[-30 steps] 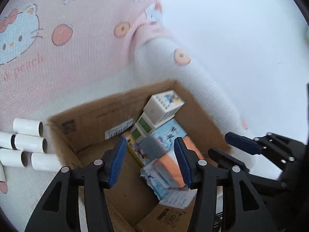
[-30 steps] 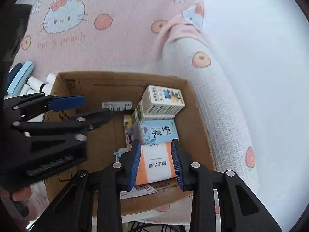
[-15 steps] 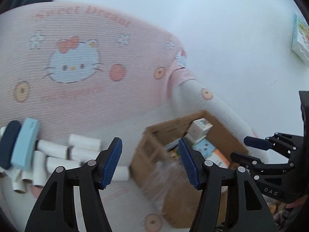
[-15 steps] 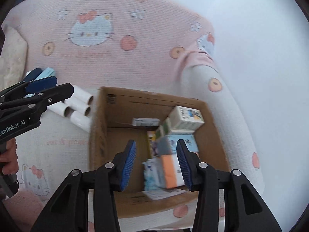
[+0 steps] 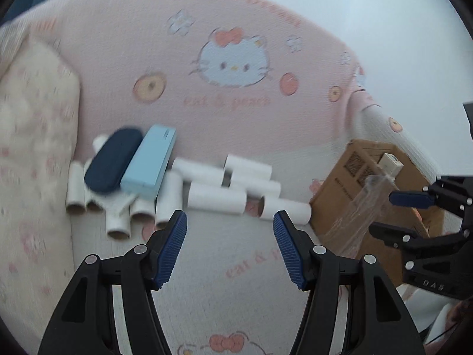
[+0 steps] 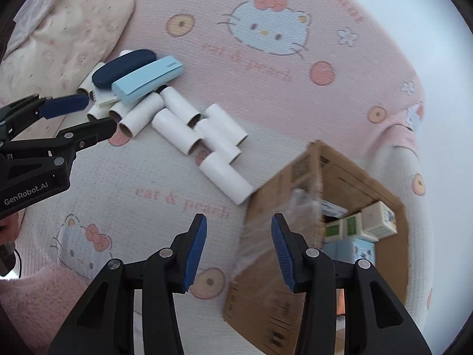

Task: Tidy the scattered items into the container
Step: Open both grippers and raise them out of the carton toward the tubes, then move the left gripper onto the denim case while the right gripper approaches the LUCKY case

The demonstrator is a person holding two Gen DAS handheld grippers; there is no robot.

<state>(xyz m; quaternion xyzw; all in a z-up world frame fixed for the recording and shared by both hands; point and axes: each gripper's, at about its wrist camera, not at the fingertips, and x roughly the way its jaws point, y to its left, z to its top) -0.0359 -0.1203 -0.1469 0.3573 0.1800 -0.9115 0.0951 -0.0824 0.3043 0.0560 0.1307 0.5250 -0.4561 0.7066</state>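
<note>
White cardboard tubes (image 6: 204,136) lie loose in a heap at the middle of the right wrist view, on a pink-and-white quilted bed cover (image 6: 295,94). A dark navy oval case (image 6: 122,68) and a pale blue oblong box (image 6: 146,78) rest on the tubes at the upper left. The brown corrugated cardboard box (image 6: 295,177) sits at the lower right, already holding several small printed cartons (image 6: 378,219), with one tube touching its corner.

Both grippers are empty: the left gripper (image 5: 230,248) has its jaws wide apart above bare cover, just short of the tubes, and the right gripper (image 6: 239,251) has its jaws parted beside the box wall.

Risks, as I judge them: the tubes are round and light, so a nudge could roll them apart or topple the case and blue box off the pile. A hard squeeze could crush a tube. The crinkled clear film (image 6: 298,207) on the box wall might snag a finger.

Legible writing: "eat & peach" on the cover, "GenRobot.AI" and "DAS" on the grippers. Carton print is too small to read.
</note>
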